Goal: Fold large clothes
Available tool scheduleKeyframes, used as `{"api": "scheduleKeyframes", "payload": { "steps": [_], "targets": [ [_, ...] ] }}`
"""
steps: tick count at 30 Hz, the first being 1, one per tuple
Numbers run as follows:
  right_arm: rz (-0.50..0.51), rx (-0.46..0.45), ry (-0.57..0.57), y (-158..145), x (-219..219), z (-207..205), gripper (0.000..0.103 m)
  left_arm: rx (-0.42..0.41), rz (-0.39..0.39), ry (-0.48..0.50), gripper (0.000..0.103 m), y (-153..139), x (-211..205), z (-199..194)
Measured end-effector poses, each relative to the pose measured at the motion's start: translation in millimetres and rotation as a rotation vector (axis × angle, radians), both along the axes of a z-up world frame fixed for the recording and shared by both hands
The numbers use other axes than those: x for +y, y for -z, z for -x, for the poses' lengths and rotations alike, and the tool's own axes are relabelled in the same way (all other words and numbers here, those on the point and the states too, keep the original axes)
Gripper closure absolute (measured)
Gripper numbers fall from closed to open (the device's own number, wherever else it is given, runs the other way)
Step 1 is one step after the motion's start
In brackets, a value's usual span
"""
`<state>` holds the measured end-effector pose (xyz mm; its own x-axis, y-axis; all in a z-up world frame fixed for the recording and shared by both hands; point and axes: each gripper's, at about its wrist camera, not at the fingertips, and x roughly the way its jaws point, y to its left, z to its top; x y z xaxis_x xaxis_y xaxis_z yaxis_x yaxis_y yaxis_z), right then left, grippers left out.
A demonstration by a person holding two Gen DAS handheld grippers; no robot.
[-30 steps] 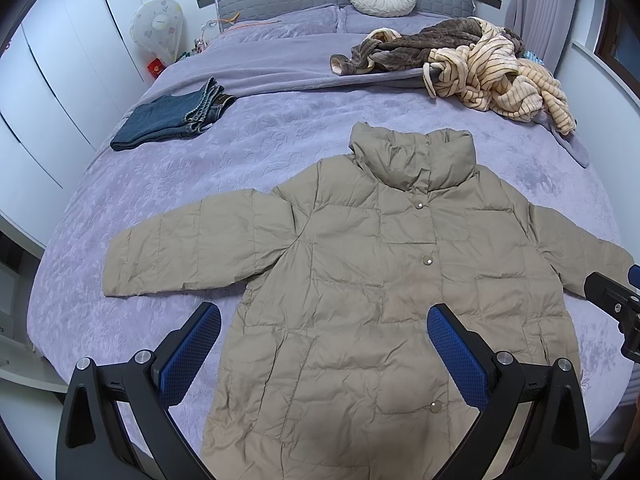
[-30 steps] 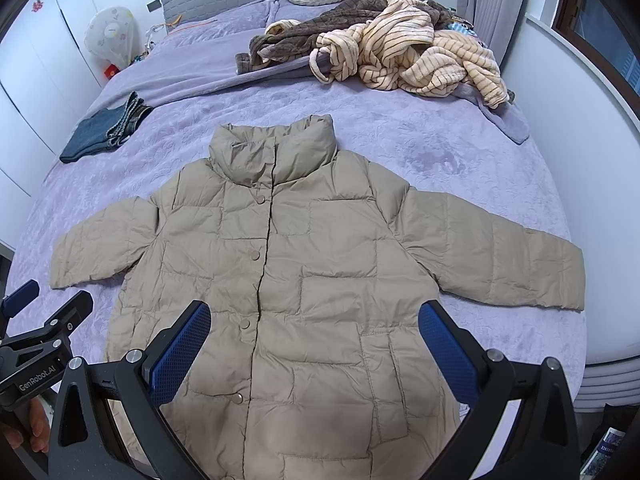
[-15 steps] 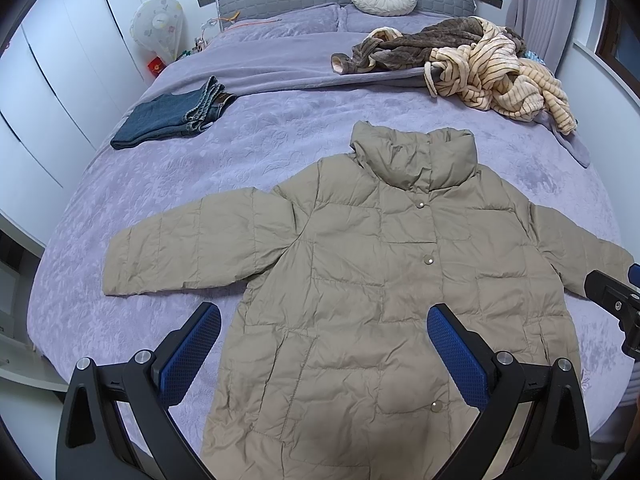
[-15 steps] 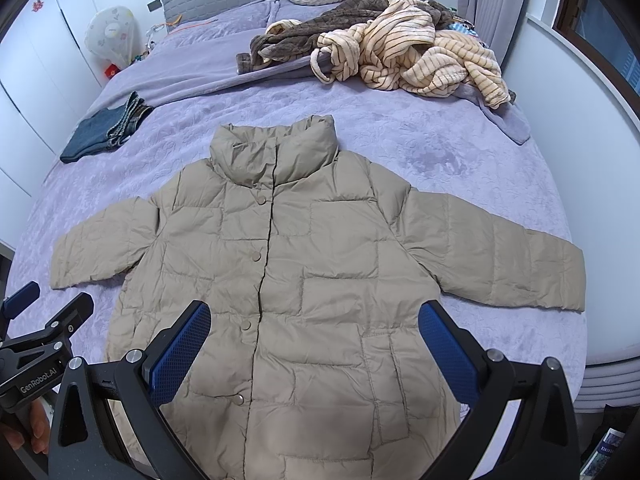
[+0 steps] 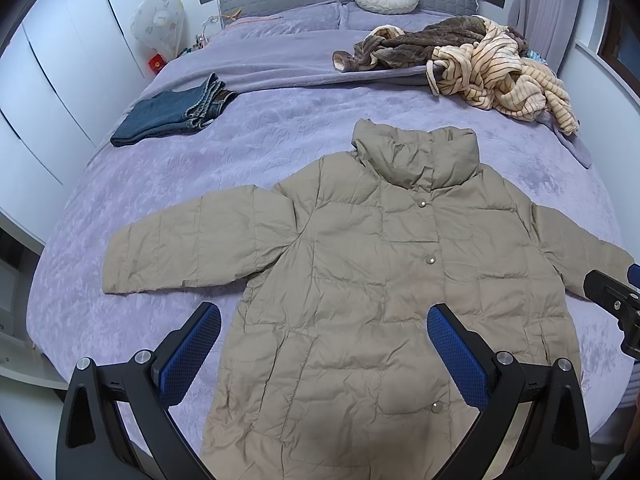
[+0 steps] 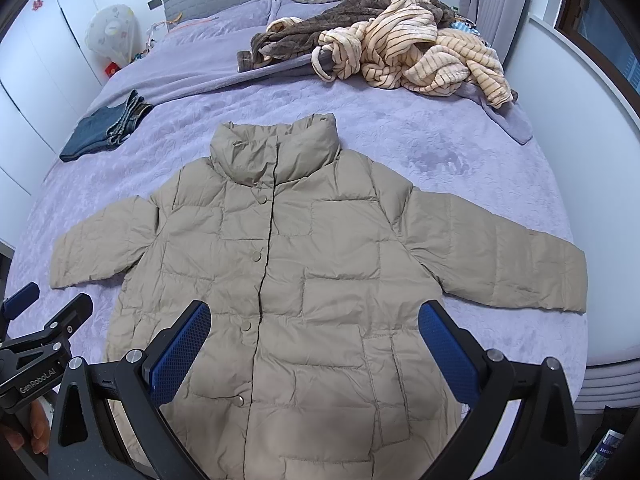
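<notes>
The beige puffer jacket point(image 5: 360, 280) lies flat near the bed's point(image 5: 120, 320) foot edge, sleeves spread for folding. Left gripper point(image 5: 324, 352) and right gripper point(image 6: 316, 348) hover above its hem, fingers released, empty.

Jacket point(image 5: 372, 280) on bed point(image 5: 260, 148) (jeans point(image 5: 172, 110) behind-left).
</notes>
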<state>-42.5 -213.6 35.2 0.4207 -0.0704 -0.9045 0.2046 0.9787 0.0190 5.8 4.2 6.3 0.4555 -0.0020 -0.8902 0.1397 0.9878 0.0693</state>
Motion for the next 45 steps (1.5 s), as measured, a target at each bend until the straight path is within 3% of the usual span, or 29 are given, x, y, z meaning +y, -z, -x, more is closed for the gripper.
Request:
{"api": "scheduleKeyframes", "payload": {
  "steps": [19, 28, 32, 35, 38, 45],
  "targets": [
    [-0.013, 0.032, 0.0, 11, 1, -12, 0.0, 0.036, 0.003, -0.015, 0.0, 5, 4, -16],
    [-0.072, 0.069, 0.029, 27, 1, -22, 0.0, 0.083, 0.016, -0.031, 0.0, 26, 19, -28],
    [-0.132, 0.102, 0.017, 46, 8, -30, 0.0, 0.131, 0.072, -0.035, 0.0, 48, 35, -36],
    [-0.242, 0.134, -0.021, 68, 20, -40, 0.0, 0.163, 0.14, -0.082, 0.0, 72, 59, -45],
    [-0.319, 0.215, -0.052, 93, 41, -49, 0.0, 0.167, 0.207, -0.173, 0.0, 101, 98, -57],
    [-0.307, 0.313, -0.128, 137, 102, -63, 0.0, 0.157, 0.463, -0.444, 0.0, 174, 230, -93]
  ]
}}
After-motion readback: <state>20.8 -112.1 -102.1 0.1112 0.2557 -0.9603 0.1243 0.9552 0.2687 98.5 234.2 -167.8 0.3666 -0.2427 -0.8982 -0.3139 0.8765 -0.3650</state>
